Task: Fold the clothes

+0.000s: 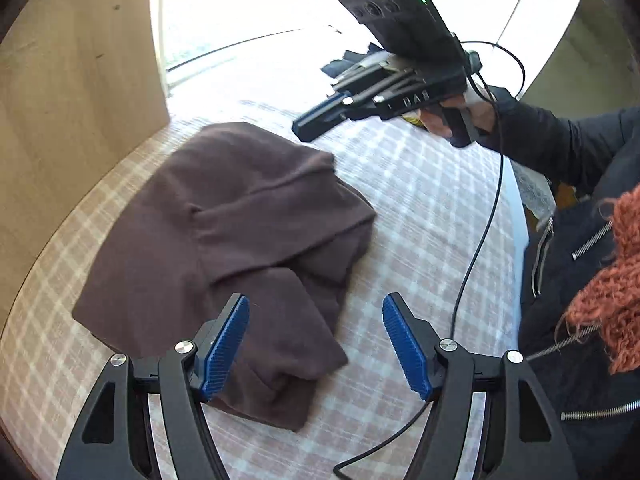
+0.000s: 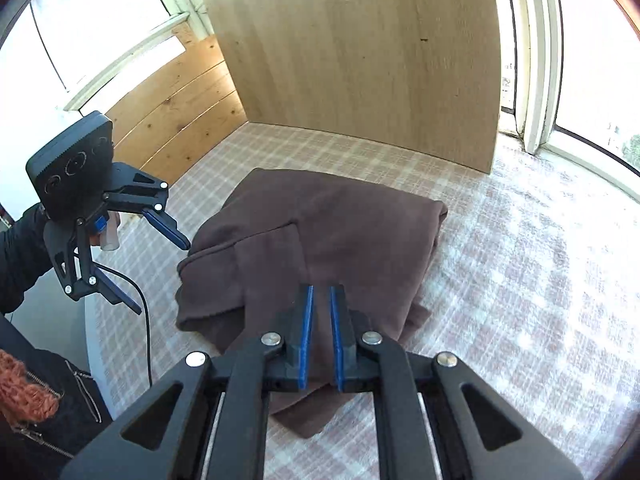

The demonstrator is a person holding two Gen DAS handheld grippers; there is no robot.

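A brown sweatshirt (image 1: 240,248) lies folded in a loose bundle on the plaid-covered table (image 1: 420,208). It also shows in the right wrist view (image 2: 328,232). My left gripper (image 1: 316,312) is open and empty, held just above the near edge of the bundle. In the right wrist view the left gripper (image 2: 160,272) sits to the left of the sweatshirt, open. My right gripper (image 2: 321,292) is nearly closed with a thin gap, above the sweatshirt, nothing between its pads. In the left wrist view the right gripper (image 1: 300,128) hangs in the air past the bundle, apart from it.
A wooden panel (image 2: 360,48) stands upright at the far edge of the table. Windows (image 2: 592,80) run behind it. A black cable (image 1: 476,248) trails over the table by the person's dark jacket (image 1: 580,320). Dark items (image 1: 348,64) lie at the far end.
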